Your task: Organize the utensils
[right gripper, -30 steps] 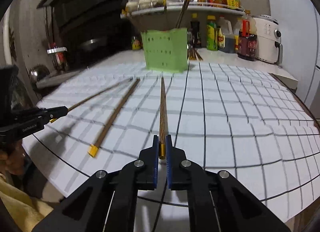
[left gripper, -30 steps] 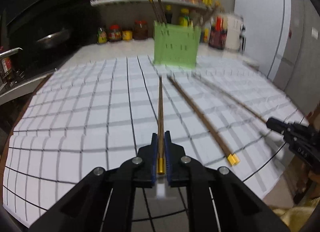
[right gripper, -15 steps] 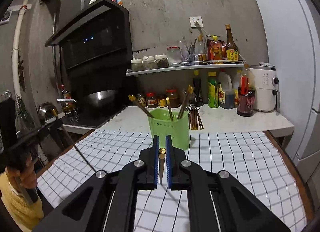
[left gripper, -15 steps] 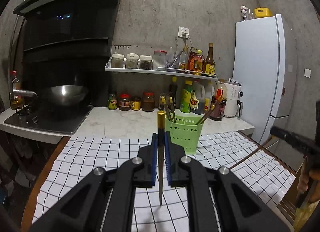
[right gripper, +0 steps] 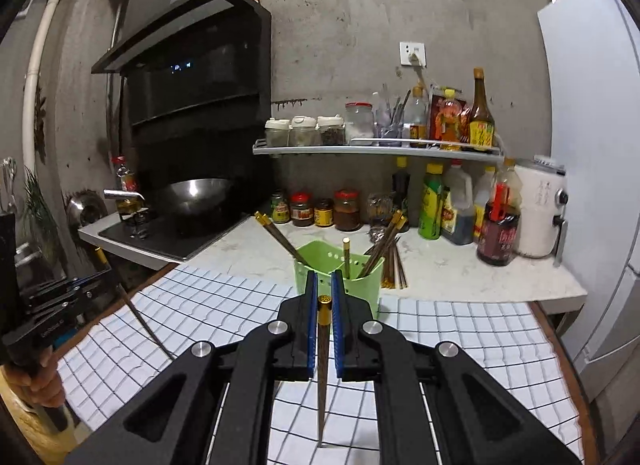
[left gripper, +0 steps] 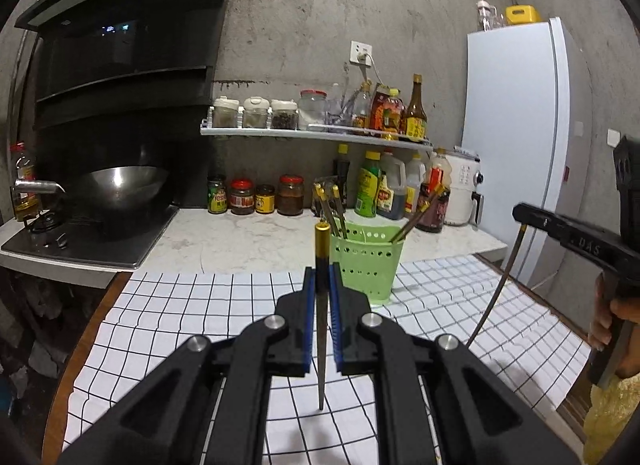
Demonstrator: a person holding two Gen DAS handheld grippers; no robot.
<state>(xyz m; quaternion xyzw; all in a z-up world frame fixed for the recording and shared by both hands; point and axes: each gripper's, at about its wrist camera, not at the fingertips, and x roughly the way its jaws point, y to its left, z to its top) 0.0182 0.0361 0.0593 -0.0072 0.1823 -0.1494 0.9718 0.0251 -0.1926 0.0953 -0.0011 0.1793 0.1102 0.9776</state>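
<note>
Checked cloth [left gripper: 192,305] covering the table; green holder [left gripper: 366,261] at its far edge, chopsticks inside. Left gripper [left gripper: 322,285] fingers clamp an upright chopstick [left gripper: 321,345]; right gripper [right gripper: 324,297] fingers likewise clamp a second chopstick [right gripper: 322,377], tips pointing down.

Both hand-held grippers [left gripper: 321,285] [right gripper: 324,293] clamped — level, forward.

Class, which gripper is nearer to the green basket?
Right, by appearance: the right gripper points straight at the green basket, which looks larger in its view. The left gripper is farther back, with the basket ahead and to its right.
</note>
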